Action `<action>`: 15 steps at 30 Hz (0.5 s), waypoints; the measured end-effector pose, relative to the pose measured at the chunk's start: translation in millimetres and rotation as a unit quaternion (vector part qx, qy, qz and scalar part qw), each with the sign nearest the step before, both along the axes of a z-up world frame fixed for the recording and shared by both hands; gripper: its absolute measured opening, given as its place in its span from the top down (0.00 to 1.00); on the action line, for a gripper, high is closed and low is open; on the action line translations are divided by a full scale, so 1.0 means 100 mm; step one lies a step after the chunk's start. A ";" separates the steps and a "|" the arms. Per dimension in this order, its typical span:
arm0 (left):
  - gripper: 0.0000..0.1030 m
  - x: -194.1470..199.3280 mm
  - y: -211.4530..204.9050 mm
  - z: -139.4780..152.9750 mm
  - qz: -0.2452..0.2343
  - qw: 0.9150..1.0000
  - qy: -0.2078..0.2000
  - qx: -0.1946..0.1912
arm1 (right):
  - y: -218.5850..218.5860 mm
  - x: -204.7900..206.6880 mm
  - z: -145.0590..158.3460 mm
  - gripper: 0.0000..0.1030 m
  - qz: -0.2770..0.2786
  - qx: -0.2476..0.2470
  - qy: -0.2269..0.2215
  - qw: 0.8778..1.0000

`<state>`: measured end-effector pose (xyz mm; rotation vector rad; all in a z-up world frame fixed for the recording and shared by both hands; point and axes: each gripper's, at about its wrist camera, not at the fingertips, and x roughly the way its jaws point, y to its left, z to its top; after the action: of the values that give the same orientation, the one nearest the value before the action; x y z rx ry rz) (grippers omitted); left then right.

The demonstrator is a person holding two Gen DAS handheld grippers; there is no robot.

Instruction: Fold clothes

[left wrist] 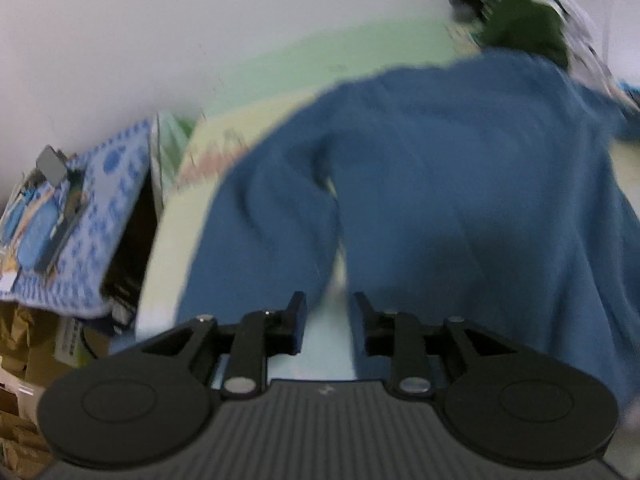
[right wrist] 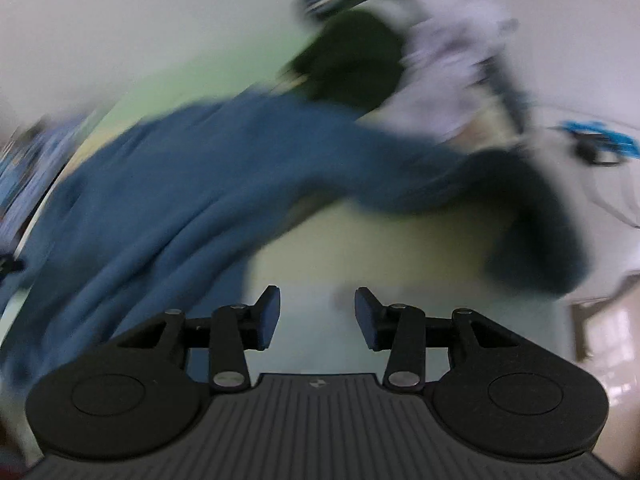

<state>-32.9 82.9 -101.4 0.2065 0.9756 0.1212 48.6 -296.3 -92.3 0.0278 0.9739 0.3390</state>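
A blue long-sleeved garment (left wrist: 460, 168) lies spread on a pale bed sheet (left wrist: 248, 128). One sleeve hangs toward my left gripper (left wrist: 329, 320), whose jaws stand apart with nothing between them, just short of the garment's near hem. In the right wrist view the same blue garment (right wrist: 192, 184) fills the left and centre, and a dark-cuffed sleeve (right wrist: 520, 216) reaches out to the right. My right gripper (right wrist: 317, 318) is open over bare pale sheet (right wrist: 360, 248), empty, beside the garment's edge. Both views are blurred.
A dark green garment (left wrist: 524, 20) and white patterned clothes (right wrist: 448, 68) are piled at the far end of the bed. A blue patterned box or cloth (left wrist: 100, 208) and cardboard boxes (left wrist: 24, 344) stand off the bed's left side. A blue cable (right wrist: 600, 140) lies far right.
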 end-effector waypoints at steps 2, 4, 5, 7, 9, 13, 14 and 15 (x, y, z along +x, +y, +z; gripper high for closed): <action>0.70 -0.22 -0.08 -0.03 0.003 1.000 0.016 -0.002 | 0.13 -0.14 -0.09 0.54 0.030 0.012 0.028 0.999; 0.63 -0.42 -0.12 -0.05 0.015 0.999 0.031 -0.015 | 0.21 -0.28 -0.17 0.54 0.049 0.035 0.057 0.997; 0.63 -0.49 -0.12 -0.06 0.022 0.999 0.036 -0.021 | 0.26 -0.34 -0.20 0.54 0.056 0.038 0.064 0.996; 0.60 -0.63 -0.15 -0.07 0.028 0.998 0.043 -0.038 | 0.30 -0.45 -0.25 0.52 0.063 0.042 0.075 0.994; 0.52 -0.74 -0.21 -0.06 0.025 0.998 0.039 -0.042 | 0.32 -0.50 -0.29 0.48 0.057 0.049 0.080 0.994; 0.44 -0.80 -0.24 -0.04 0.009 0.997 0.037 -0.062 | 0.43 -0.67 -0.29 0.44 0.048 0.049 0.071 0.995; 0.44 -0.81 -0.22 -0.03 0.002 0.997 0.035 -0.073 | 0.47 -0.71 -0.29 0.44 0.052 0.047 0.069 0.995; 0.44 -0.82 -0.20 -0.02 -0.005 0.996 0.032 -0.084 | 0.51 -0.75 -0.30 0.44 0.055 0.044 0.065 0.995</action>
<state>-115.3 63.0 -103.7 0.0612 1.0438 0.0233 -26.8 -245.5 -122.2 0.0775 1.0920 0.4852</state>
